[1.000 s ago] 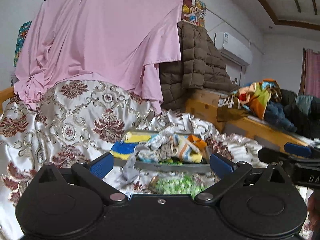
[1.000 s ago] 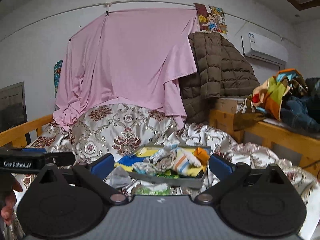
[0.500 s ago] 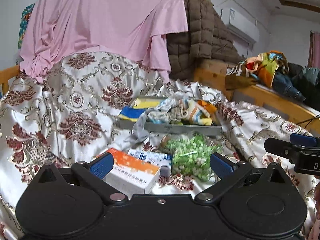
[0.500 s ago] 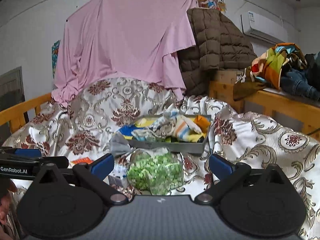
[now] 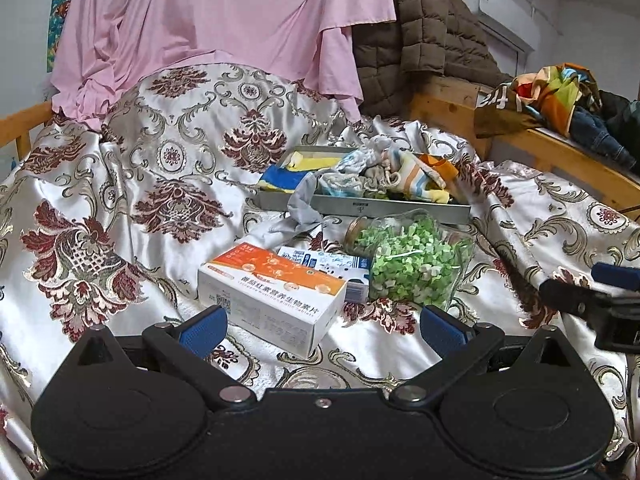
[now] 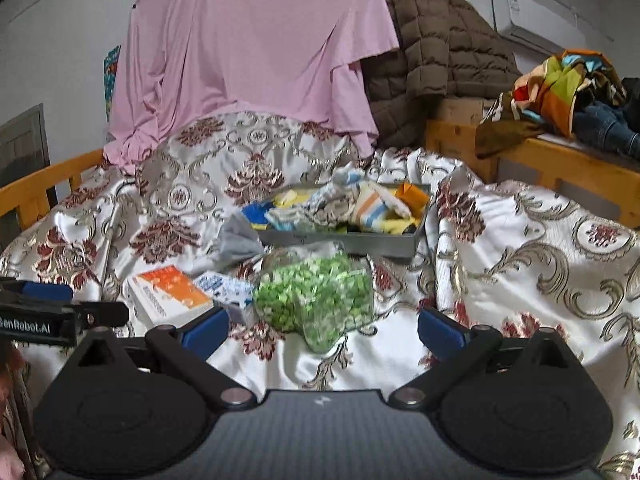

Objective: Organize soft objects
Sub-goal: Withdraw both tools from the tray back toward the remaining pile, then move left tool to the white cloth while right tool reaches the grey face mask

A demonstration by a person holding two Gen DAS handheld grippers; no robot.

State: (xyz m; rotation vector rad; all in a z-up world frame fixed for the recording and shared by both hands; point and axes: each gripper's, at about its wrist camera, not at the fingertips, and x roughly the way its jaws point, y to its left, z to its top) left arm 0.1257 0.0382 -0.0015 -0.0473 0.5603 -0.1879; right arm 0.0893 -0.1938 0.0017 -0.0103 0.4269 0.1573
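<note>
I judged that I was at the approach step: both tools were spread wide and held nothing, poised above the bed. The left tool (image 5: 323,326) had the orange-and-white box (image 5: 272,294) just ahead of it, between its blue pads, with a small blue-printed carton (image 5: 326,261) and a jar of green pieces (image 5: 408,262) beyond and to the right. The right tool (image 6: 323,326) faced that jar (image 6: 316,294) directly. The soft things, a heap of socks and cloths (image 5: 384,178), lay in the grey metal tray (image 5: 360,205) farther ahead of both tools, and one grey sock (image 5: 306,206) spilled over the tray's near-left edge onto the bedspread (image 5: 120,200). The next move, as I read it, called for reaching over the hard items to that loose sock, pinching it where the fabric bunched, and lifting it clear without dragging the tray. Compared with a second earlier, both views had tipped down: the box and carton, then hidden below the tools, had come into sight, and the jar showed whole.
</note>
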